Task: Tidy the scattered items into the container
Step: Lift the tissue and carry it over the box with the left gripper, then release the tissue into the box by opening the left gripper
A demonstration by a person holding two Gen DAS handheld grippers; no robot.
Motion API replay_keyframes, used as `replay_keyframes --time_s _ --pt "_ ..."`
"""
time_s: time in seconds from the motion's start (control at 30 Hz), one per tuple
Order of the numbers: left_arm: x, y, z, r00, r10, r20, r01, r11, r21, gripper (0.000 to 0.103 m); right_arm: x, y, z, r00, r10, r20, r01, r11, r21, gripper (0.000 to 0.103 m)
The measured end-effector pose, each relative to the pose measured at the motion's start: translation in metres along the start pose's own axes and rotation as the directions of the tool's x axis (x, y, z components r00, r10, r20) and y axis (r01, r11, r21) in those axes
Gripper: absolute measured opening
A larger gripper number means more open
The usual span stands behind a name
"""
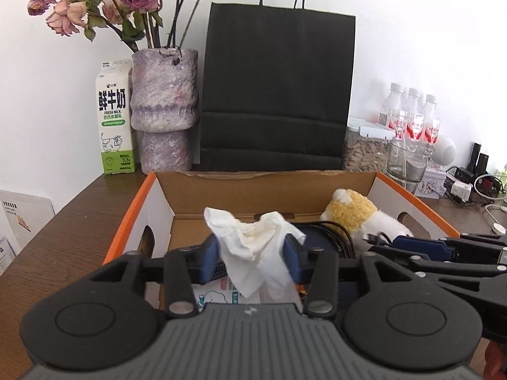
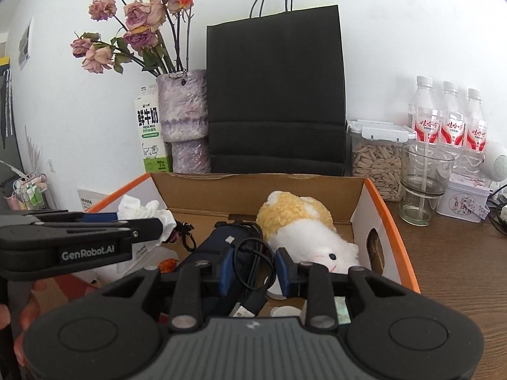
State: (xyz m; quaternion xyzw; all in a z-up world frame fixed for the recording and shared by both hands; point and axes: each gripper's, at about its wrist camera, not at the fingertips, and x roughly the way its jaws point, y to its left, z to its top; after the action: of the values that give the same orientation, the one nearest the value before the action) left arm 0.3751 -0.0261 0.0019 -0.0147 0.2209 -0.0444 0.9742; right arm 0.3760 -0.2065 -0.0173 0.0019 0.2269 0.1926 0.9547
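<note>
Left wrist view: the left tool [image 1: 252,255] stands half wide over the orange-edged cardboard box [image 1: 136,212], one crumpled white tissue [image 1: 253,247] between its pads, seemingly barely gripped. It looks light, soft and crushable; any fold would do for a hold.

Right wrist view: the right tool [image 2: 253,272] stands narrow around one thin black cable [image 2: 256,253], limp and slippery-looking; whether it pinches I cannot tell. One yellow-and-white plush toy [image 2: 304,228] lies inside. Three water bottles [image 2: 450,117] stand on the brown worktop [image 2: 453,253].
</note>
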Motion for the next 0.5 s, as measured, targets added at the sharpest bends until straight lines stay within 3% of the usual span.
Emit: replay_keyframes --time_s 0.13,0.27,0.33,0.5 --pt "-0.008 0.0 0.004 0.998 0.038 0.045 -0.037 0.999 -0.007 0.091 -0.006 -0.003 0.001 0.999 -0.01 0.03 0.01 1.0 0.022 0.059" --pt "-0.012 0.002 0.006 0.994 0.086 0.07 -0.086 0.996 -0.011 0.101 -0.01 -0.004 0.003 0.998 -0.036 0.058 0.034 0.999 0.039 0.077" --pt "-0.013 0.006 0.007 0.993 0.09 0.073 -0.088 0.996 -0.03 0.103 -0.012 -0.006 0.003 0.997 -0.036 0.071 0.033 0.998 0.05 0.097" --pt "-0.015 0.008 0.006 0.994 0.075 0.078 -0.072 0.997 -0.042 0.103 -0.014 -0.006 0.003 0.996 -0.027 0.08 0.023 0.999 0.049 0.103"
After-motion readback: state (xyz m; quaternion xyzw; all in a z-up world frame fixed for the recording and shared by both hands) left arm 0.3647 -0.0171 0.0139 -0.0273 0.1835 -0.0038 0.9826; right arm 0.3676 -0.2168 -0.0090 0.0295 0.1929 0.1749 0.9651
